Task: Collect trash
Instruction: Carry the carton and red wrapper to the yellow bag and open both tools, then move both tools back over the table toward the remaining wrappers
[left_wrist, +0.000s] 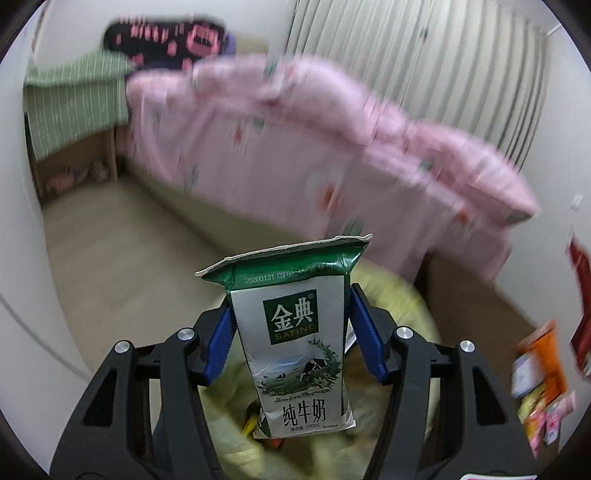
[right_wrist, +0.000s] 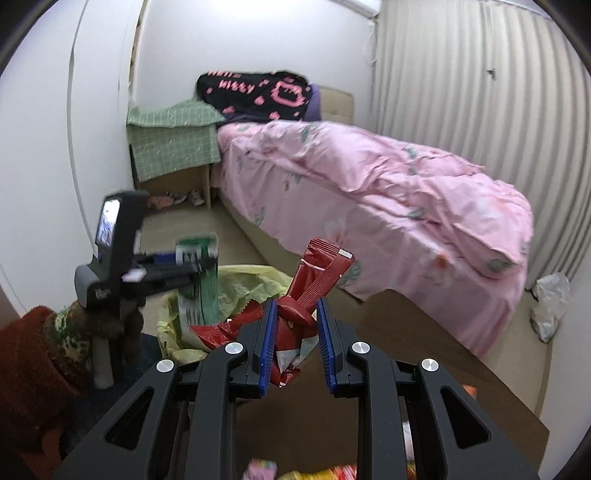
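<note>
My left gripper (left_wrist: 290, 332) is shut on a green and white milk carton (left_wrist: 295, 343) and holds it upright above the open yellow trash bag (left_wrist: 402, 306). The same carton (right_wrist: 199, 280) and left gripper (right_wrist: 192, 264) show blurred in the right wrist view, over the bag (right_wrist: 251, 282). My right gripper (right_wrist: 295, 336) is shut on a crumpled red wrapper (right_wrist: 314, 284), just right of the bag's mouth and above the brown table (right_wrist: 424, 350).
Colourful snack wrappers (left_wrist: 539, 380) lie on the table at the right, and some show at the bottom of the right wrist view (right_wrist: 325, 472). A bed with a pink quilt (right_wrist: 369, 184) stands behind. A white plastic bag (right_wrist: 550, 306) lies on the floor by the curtain.
</note>
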